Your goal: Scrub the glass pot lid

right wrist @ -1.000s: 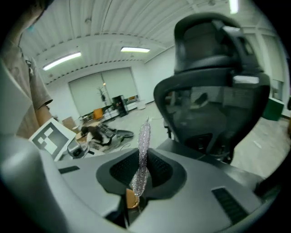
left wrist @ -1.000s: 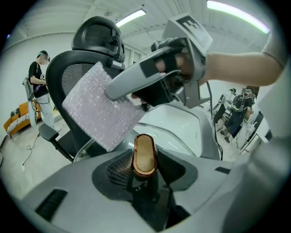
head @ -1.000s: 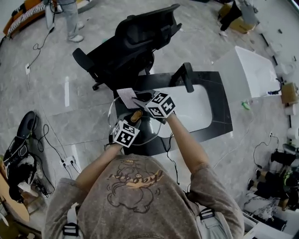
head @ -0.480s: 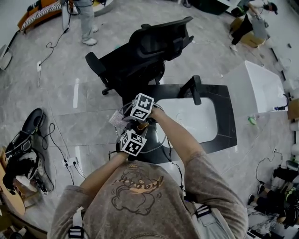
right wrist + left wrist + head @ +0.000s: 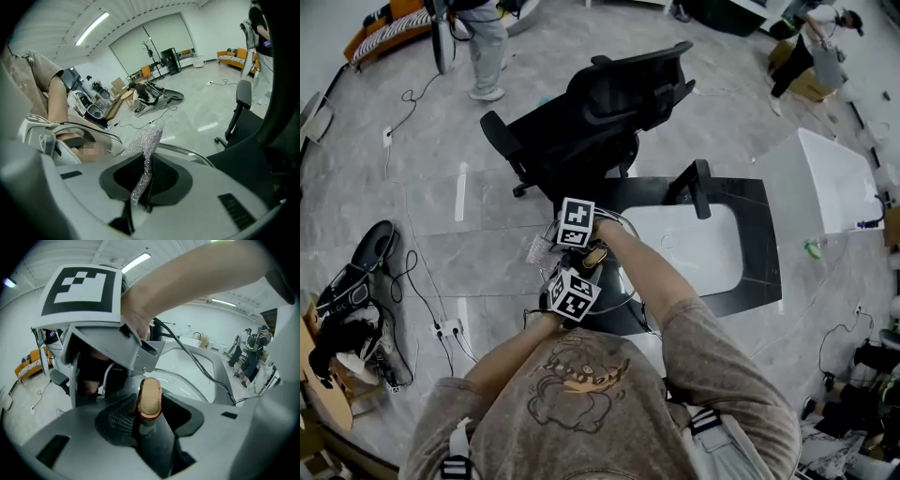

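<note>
The left claw [image 5: 149, 405] is clamped on the wooden knob [image 5: 149, 397] of the glass pot lid [image 5: 622, 281], holding it up at the left end of the black table [image 5: 755, 220], beside the sink [image 5: 694, 248]. The right claw [image 5: 142, 182] pinches a glittery scouring cloth [image 5: 148, 143] near the rim.

Hard scrubbing could probably twist the lid on that single knob grip and drop the glass. The thin cloth might also slip free.

No brand is readable. There are only square markers on the cubes [image 5: 575, 223], and the shirt print [image 5: 581, 375] is illegible.
</note>
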Tool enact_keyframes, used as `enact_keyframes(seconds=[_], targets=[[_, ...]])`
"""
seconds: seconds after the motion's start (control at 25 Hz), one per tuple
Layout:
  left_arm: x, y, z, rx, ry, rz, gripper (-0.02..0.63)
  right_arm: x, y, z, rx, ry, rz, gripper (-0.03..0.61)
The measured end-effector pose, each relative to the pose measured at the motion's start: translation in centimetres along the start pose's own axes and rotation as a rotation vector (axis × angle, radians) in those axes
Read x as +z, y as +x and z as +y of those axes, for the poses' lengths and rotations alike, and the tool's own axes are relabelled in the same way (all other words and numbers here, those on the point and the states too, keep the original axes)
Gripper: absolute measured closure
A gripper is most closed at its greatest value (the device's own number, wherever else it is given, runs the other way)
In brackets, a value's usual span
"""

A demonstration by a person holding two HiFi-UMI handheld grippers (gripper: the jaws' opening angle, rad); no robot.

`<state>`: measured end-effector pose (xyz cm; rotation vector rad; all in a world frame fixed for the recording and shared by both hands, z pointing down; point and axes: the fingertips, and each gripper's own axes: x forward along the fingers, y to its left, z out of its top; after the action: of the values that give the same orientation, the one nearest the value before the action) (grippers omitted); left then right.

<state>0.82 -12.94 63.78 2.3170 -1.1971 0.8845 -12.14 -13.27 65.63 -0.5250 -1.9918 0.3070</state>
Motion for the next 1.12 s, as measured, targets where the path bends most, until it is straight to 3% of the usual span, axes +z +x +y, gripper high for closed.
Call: enact_keyframes(seconds=[0.6,1.12], targets=[[0.1,0.0,0.1,-0.006,0.003,0.017,0.433,-0.3,0.6,-0.3,0.024,-0.007,0.012,0.509],[-0.2,0.0,0.1,-0.024,-0.007,0.029,0.432,-5.2,-5.4,-4.9,-0.181,0.151,-0.094,0.508]])
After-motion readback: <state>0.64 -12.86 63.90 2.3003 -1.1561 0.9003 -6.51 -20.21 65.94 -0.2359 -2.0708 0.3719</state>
